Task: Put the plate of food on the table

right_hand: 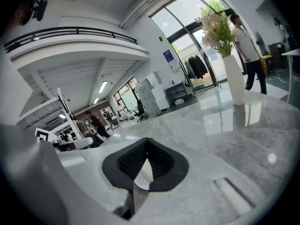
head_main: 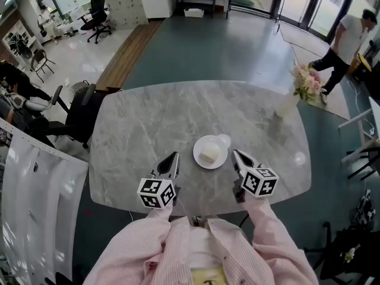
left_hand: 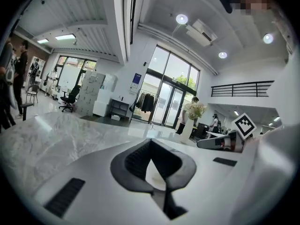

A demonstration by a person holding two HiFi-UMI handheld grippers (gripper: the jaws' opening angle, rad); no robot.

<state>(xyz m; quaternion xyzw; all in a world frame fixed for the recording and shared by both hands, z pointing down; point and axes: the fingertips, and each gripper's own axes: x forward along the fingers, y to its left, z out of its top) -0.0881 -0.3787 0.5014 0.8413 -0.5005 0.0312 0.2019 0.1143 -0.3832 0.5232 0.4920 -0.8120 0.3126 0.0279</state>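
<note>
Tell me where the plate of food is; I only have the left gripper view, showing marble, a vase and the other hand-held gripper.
Observer: The head view shows the plate sitting on the table, between the left hand-held gripper and the right hand-held gripper.
Operator: Is the right one gripping it?
Observer: No; the right gripper view shows its jaws shut on nothing.
Operator: Any food on it?
Observer: One pale block lies on the plate.

The room is bright. Ceiling lights [left_hand: 182,18] glow and daylight comes through tall windows [left_hand: 173,97]. The marble table [head_main: 148,123] shines with glare. Both gripper views bend round, with dark corners.
</note>
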